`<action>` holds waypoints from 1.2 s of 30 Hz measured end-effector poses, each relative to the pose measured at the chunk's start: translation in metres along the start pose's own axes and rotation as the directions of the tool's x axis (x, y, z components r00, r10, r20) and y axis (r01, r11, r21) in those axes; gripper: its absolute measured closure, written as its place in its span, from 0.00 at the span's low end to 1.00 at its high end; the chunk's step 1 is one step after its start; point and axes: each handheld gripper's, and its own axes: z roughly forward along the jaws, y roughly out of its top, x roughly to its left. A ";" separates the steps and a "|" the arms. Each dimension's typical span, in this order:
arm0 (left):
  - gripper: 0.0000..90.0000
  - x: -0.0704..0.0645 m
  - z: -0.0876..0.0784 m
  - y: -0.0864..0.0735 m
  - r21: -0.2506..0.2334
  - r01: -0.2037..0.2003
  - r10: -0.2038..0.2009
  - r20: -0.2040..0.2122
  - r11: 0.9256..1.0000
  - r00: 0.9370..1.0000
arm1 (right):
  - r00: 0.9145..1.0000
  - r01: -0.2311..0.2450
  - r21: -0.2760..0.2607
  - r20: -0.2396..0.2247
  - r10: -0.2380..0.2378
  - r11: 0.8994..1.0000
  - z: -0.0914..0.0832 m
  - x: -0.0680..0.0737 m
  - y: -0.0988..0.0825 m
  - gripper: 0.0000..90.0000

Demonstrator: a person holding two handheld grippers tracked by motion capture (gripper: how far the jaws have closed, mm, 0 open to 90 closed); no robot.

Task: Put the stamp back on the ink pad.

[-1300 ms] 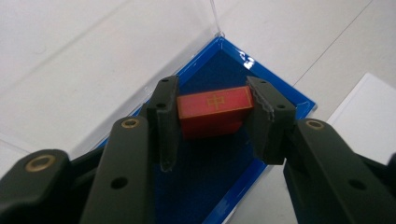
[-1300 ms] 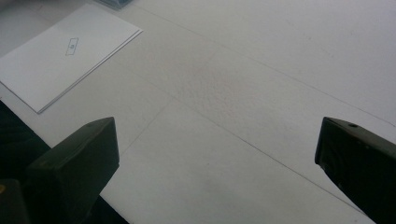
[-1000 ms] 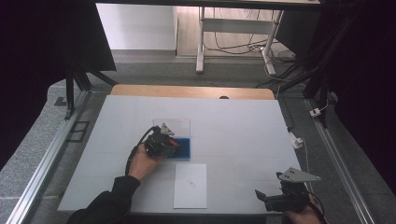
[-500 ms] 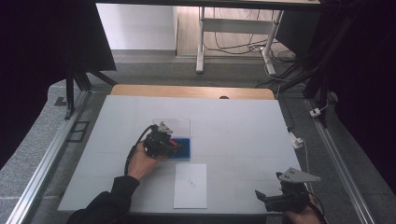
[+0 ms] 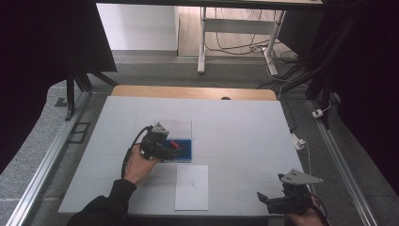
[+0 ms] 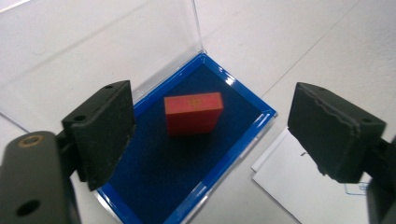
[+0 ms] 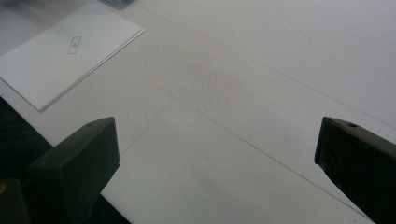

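From the high view I see my left hand-held gripper (image 5: 175,149) over the open blue case (image 5: 183,149) on the white tabletop (image 5: 244,132), the right hand-held gripper (image 5: 263,200) near the front edge. In the left gripper view my jaws have just been opening and stand apart; the red block (image 6: 193,112) sits free on the blue lining. In the right gripper view the jaws are wide apart over bare tabletop, a paper sheet (image 7: 65,51) beyond.

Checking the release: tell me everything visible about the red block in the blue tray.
The red block is a small rectangular slab, matte, with a faint gold mark on its top face. It rests on the dark blue felt-like lining of the blue tray, near the hinged clear lid, slightly skewed. The left gripper hovers over it, jaws just opened and clear of it; nothing else touches it.
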 end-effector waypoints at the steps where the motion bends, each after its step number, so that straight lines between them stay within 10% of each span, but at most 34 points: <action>1: 0.15 0.000 -0.002 0.000 -0.004 0.000 0.000 0.002 1.000 1.000 | 1.000 0.000 0.000 0.000 0.000 1.000 0.000 0.000 0.000 0.00; 24: 0.00 -0.004 -0.034 -0.011 -0.070 0.004 0.006 0.138 0.998 0.990 | 1.000 -0.004 0.000 0.002 0.004 1.000 0.000 0.000 0.000 0.00; 36: 0.00 -0.009 -0.062 -0.027 -0.104 0.011 0.003 0.132 0.995 0.991 | 1.000 -0.014 0.002 -0.003 0.014 1.000 0.000 -0.001 0.000 0.00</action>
